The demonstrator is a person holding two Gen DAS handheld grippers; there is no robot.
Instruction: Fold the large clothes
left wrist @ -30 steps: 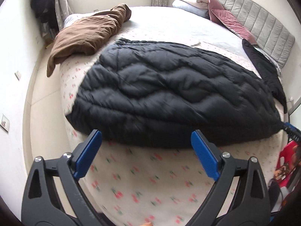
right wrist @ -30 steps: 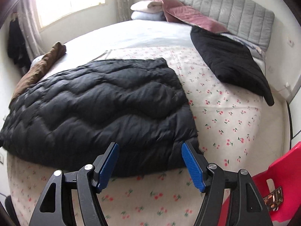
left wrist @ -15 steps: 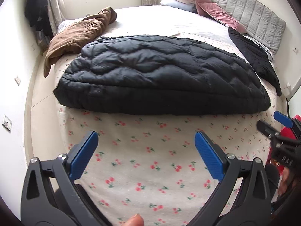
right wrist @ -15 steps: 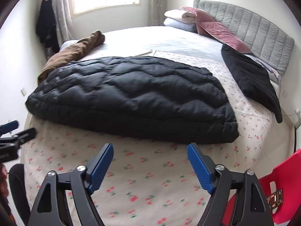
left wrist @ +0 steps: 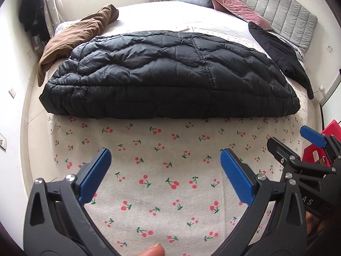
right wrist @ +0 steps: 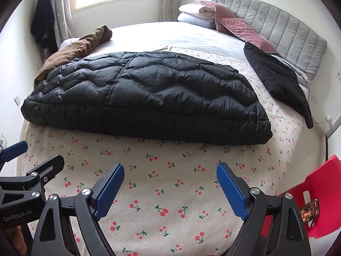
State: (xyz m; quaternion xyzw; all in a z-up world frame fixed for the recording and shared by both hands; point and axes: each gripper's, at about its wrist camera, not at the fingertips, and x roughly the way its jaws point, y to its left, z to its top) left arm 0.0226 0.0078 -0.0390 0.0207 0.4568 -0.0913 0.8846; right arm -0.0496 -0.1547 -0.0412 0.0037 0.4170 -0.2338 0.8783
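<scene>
Grippers: left gripper [left wrist: 165, 176] wide open, empty; right gripper [right wrist: 170, 188] opening, empty. Folded black quilted down jacket [left wrist: 170, 72] lies flat on cherry-print bedsheet [left wrist: 162, 162], apart from both grippers.

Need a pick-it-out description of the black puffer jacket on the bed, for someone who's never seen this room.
Find the bed with the cherry-print sheet and grey padded headboard. The black puffer jacket lies folded across its middle. Unlike the flat black garment by the headboard and the brown garment, it is shiny and quilted.
</scene>
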